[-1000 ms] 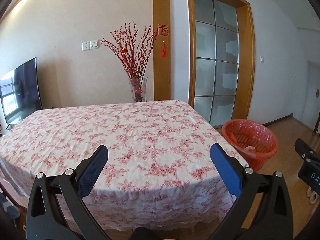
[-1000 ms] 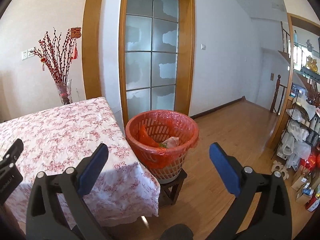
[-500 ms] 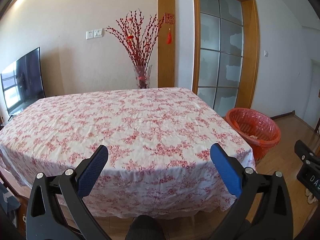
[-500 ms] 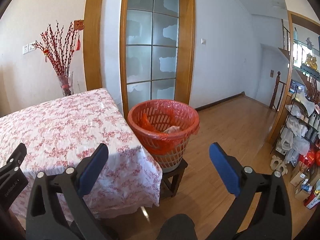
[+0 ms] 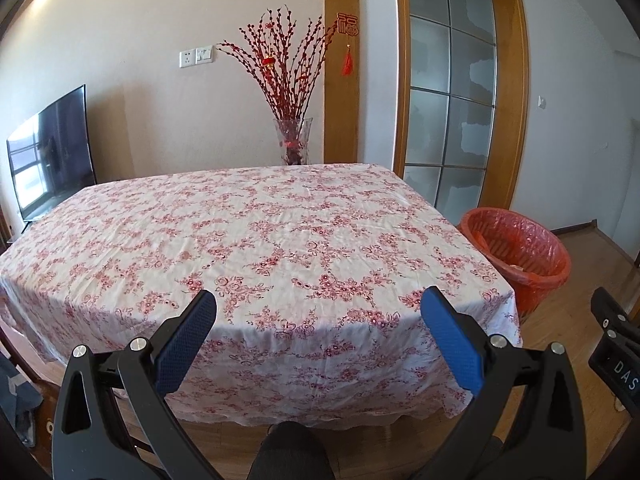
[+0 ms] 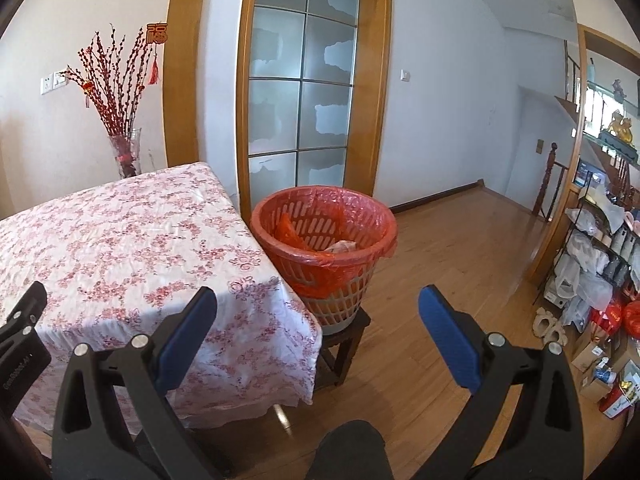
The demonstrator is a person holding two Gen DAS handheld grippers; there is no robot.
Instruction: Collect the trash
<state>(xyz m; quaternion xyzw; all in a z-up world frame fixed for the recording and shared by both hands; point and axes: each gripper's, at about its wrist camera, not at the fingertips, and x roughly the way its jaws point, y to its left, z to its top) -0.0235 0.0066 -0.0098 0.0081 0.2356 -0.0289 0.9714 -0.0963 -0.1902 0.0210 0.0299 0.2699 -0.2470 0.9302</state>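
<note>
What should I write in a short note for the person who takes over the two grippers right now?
Left gripper: jaws open, empty, facing the table.
Right gripper: jaws open, empty, facing the red bin.
The bin stands on a small stool beside the table's right corner; some trash already lies inside.
No trash shows on the flowered tablecloth.
Left: check the table's surroundings for anything missed.
</note>
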